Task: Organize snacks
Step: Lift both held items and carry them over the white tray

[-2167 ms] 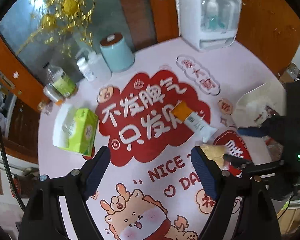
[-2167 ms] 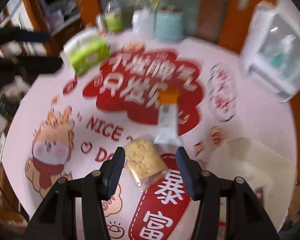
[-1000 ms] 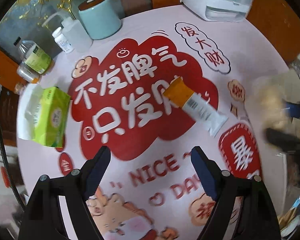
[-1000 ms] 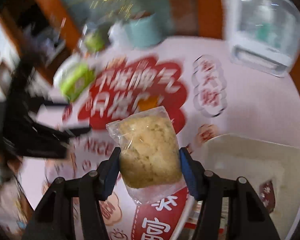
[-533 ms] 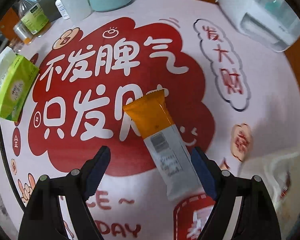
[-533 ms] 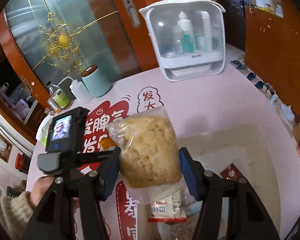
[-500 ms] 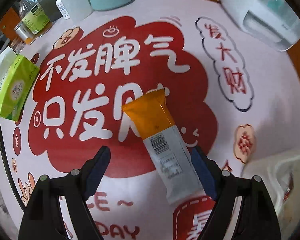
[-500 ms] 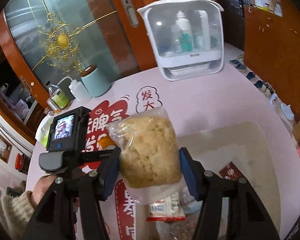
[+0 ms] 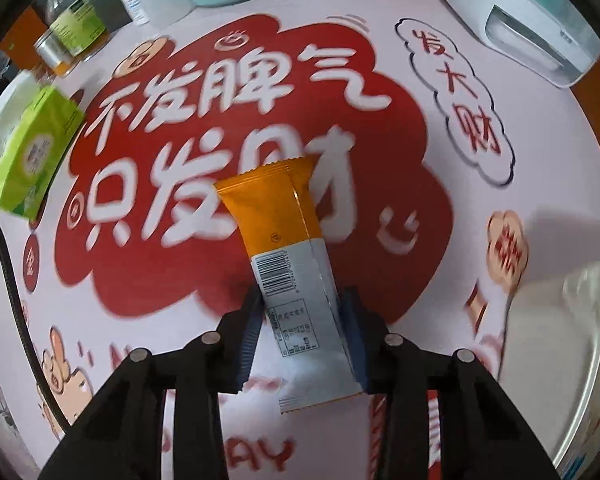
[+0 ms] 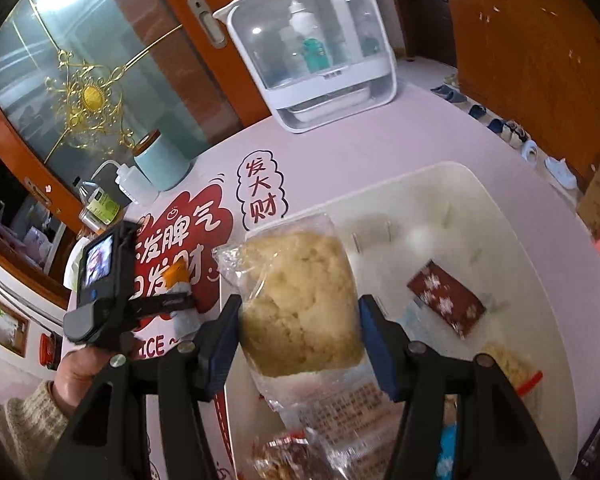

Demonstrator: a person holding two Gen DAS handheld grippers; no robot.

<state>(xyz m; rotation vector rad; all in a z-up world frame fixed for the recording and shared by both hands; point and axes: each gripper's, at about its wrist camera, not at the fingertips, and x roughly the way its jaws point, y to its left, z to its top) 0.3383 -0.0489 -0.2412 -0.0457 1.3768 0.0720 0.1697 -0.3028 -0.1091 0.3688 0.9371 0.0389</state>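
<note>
Both claws loaded; small print unreadable.
My left claw (image 9: 302,312) has just narrowed onto the barcoded orange-and-white snack bar (image 9: 288,264) on the counter (image 9: 400,60); my right claw (image 10: 300,336) holds the bagged cake (image 10: 300,300) above the white bin (image 10: 532,280). Counter print legible: "发大财".

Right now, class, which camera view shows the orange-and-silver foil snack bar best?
The left wrist view. The orange-and-silver foil snack bar lies there nearly whole, barcode upward, its silver end between the left tongs. The right wrist view shows only a small part, beside the left tongs' camera.
</note>
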